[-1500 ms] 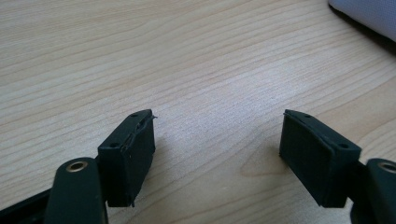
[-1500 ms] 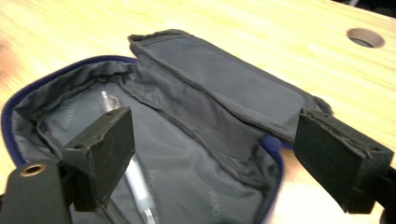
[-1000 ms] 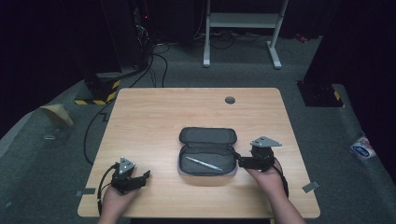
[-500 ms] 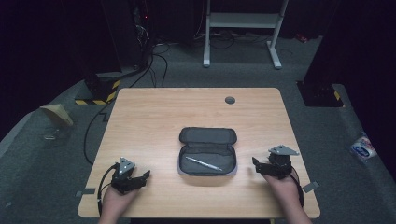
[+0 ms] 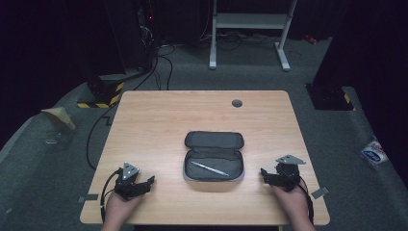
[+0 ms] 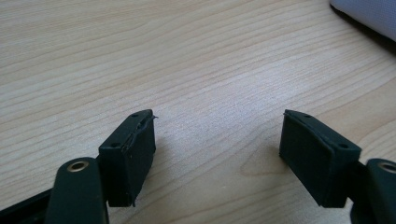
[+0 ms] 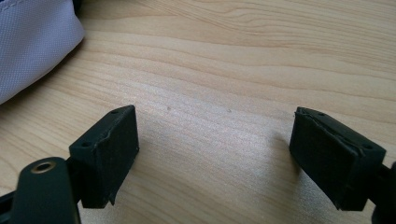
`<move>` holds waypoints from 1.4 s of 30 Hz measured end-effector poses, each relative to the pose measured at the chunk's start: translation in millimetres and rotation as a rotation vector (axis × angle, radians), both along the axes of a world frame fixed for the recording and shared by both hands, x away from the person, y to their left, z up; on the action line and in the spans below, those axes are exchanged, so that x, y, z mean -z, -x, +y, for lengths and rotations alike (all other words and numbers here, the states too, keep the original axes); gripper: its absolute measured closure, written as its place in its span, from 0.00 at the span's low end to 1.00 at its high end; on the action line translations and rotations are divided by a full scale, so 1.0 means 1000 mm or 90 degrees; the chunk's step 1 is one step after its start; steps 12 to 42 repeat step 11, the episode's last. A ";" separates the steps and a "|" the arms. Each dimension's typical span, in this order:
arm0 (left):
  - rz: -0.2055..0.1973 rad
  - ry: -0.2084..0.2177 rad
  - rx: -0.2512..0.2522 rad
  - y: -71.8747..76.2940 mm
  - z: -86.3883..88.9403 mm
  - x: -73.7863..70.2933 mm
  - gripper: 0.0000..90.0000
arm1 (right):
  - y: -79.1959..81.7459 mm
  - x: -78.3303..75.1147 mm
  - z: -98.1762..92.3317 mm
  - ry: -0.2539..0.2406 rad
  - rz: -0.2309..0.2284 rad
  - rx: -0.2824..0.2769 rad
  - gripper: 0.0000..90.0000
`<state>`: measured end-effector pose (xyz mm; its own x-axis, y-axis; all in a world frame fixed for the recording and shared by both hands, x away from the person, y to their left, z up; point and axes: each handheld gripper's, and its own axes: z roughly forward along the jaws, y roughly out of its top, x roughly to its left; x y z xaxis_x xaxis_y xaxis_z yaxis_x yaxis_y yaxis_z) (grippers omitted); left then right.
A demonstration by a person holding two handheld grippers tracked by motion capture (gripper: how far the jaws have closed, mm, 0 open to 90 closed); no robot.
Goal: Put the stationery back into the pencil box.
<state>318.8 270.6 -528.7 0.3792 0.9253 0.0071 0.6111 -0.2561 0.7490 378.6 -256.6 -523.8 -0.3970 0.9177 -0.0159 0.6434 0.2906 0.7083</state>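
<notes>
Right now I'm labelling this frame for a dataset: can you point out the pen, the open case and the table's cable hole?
pen (image 5: 209, 168): high view, mid-shaft.
open case (image 5: 214, 139): high view, raised lid's lining.
cable hole (image 5: 236, 103): high view, its centre.

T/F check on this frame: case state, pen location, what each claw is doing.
1. The grey case lies open on the table. True.
2. The pen lies on the bare wood beside the case. False: it lies inside the case's lower half.
3. The left claw is open with nothing between its jaws. True: the left gripper view shows bare wood in the gap.
4. The right claw is clamped on the case edge. False: it sits to the right of the case, apart from it, jaws open and holding nothing.
5. A small dark round spot sits near the table's far edge. True.
</notes>
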 end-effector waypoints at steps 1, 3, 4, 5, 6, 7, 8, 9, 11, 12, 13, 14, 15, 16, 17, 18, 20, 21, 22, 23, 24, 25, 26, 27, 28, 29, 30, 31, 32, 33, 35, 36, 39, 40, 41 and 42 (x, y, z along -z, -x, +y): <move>0.000 0.000 0.000 0.000 0.000 0.000 0.30 | 0.001 0.000 0.001 0.000 0.001 0.010 0.17; 0.000 0.001 -0.001 0.000 0.000 0.000 0.30 | 0.002 0.000 0.002 -0.002 0.001 0.017 0.17; 0.000 -0.001 0.000 0.000 0.000 0.000 0.30 | 0.002 0.000 0.002 -0.002 0.001 0.017 0.17; 0.000 0.001 -0.001 0.000 0.000 0.000 0.30 | 0.002 0.000 0.002 -0.001 0.002 0.019 0.17; 0.000 0.000 -0.001 0.000 0.000 0.000 0.30 | 0.002 0.000 0.002 0.000 0.001 0.020 0.17; 0.000 0.001 -0.002 0.000 0.000 0.000 0.30 | 0.003 0.000 0.001 0.000 0.000 0.022 0.17; -0.001 0.002 -0.003 0.000 0.000 0.000 0.30 | 0.003 0.000 0.001 0.000 0.000 0.022 0.17; -0.001 0.001 -0.003 0.001 0.000 0.000 0.30 | 0.003 0.000 0.001 -0.001 -0.001 0.023 0.17; 0.000 0.002 -0.003 0.001 0.000 0.000 0.30 | 0.003 0.000 0.001 -0.001 -0.001 0.023 0.17; 0.000 0.002 -0.003 0.001 0.000 0.000 0.30 | 0.003 0.000 0.001 -0.001 -0.001 0.023 0.17; 0.000 0.002 -0.003 0.001 0.000 0.000 0.30 | 0.003 0.000 0.001 -0.001 -0.001 0.023 0.17; 0.000 0.002 -0.003 0.001 0.000 0.000 0.30 | 0.003 0.000 0.001 -0.001 -0.001 0.023 0.17; 0.000 0.002 -0.003 0.001 0.000 0.000 0.30 | 0.003 0.000 0.001 -0.001 -0.001 0.023 0.17; 0.000 0.002 -0.003 0.001 0.000 0.000 0.30 | 0.003 0.000 0.001 -0.001 -0.001 0.023 0.17; 0.000 0.002 -0.003 0.001 0.000 0.000 0.30 | 0.003 0.000 0.001 -0.001 -0.001 0.023 0.17; 0.000 0.002 -0.003 0.001 0.000 0.000 0.30 | 0.003 0.000 0.001 -0.001 -0.001 0.023 0.17; 0.000 0.002 -0.003 0.001 0.000 0.000 0.30 | 0.003 0.000 0.001 -0.001 -0.001 0.023 0.17; 0.000 0.002 -0.003 0.001 0.000 0.000 0.30 | 0.003 0.000 0.001 -0.001 -0.001 0.023 0.17; 0.000 0.002 -0.003 0.001 0.000 0.000 0.30 | 0.003 0.000 0.001 -0.001 -0.001 0.023 0.17; 0.000 0.002 -0.003 0.001 0.000 0.000 0.30 | 0.003 0.000 0.001 -0.001 -0.001 0.023 0.17; 0.000 0.002 -0.003 0.001 0.000 0.000 0.30 | 0.003 0.000 0.001 -0.001 -0.001 0.023 0.17; 0.000 0.002 -0.003 0.001 0.000 0.000 0.30 | 0.003 0.000 0.001 -0.001 -0.001 0.023 0.17; 0.000 0.002 -0.003 0.001 0.000 0.000 0.30 | 0.003 0.000 0.001 -0.001 -0.001 0.023 0.17; 0.000 0.002 -0.003 0.001 0.000 0.000 0.30 | 0.003 0.000 0.001 -0.001 -0.001 0.023 0.17; 0.000 0.002 -0.003 0.001 0.000 0.000 0.30 | 0.003 0.000 0.001 -0.001 -0.001 0.023 0.17; 0.000 0.002 -0.003 0.001 0.000 0.000 0.30 | 0.003 0.000 0.001 -0.001 -0.001 0.023 0.17; 0.000 0.002 -0.003 0.001 0.000 0.000 0.30 | 0.003 0.000 0.001 -0.001 -0.001 0.023 0.17; 0.000 0.002 -0.003 0.001 0.000 0.000 0.30 | 0.003 0.000 0.001 -0.001 -0.001 0.023 0.17; 0.000 0.002 -0.003 0.001 0.000 0.000 0.30 | 0.003 0.000 0.001 -0.001 -0.001 0.023 0.17; 0.000 0.002 -0.003 0.001 0.000 0.000 0.30 | 0.003 0.000 0.001 -0.001 -0.001 0.023 0.17; 0.000 0.002 -0.003 0.001 0.000 0.000 0.30 | 0.003 0.000 0.001 -0.001 -0.001 0.023 0.17; 0.000 0.002 -0.003 0.001 0.000 0.000 0.30 | 0.003 0.000 0.001 -0.001 -0.001 0.023 0.17; 0.000 0.002 -0.003 0.001 0.000 0.000 0.30 | 0.003 0.000 0.001 -0.001 -0.001 0.023 0.17; 0.000 0.002 -0.003 0.001 0.000 0.000 0.30 | 0.003 0.000 0.001 -0.001 -0.001 0.023 0.17; 0.000 0.002 -0.003 0.001 0.000 0.000 0.30 | 0.003 0.000 0.001 -0.001 -0.001 0.023 0.17; 0.000 0.002 -0.003 0.001 0.000 0.000 0.30 | 0.003 0.000 0.001 -0.001 -0.001 0.023 0.17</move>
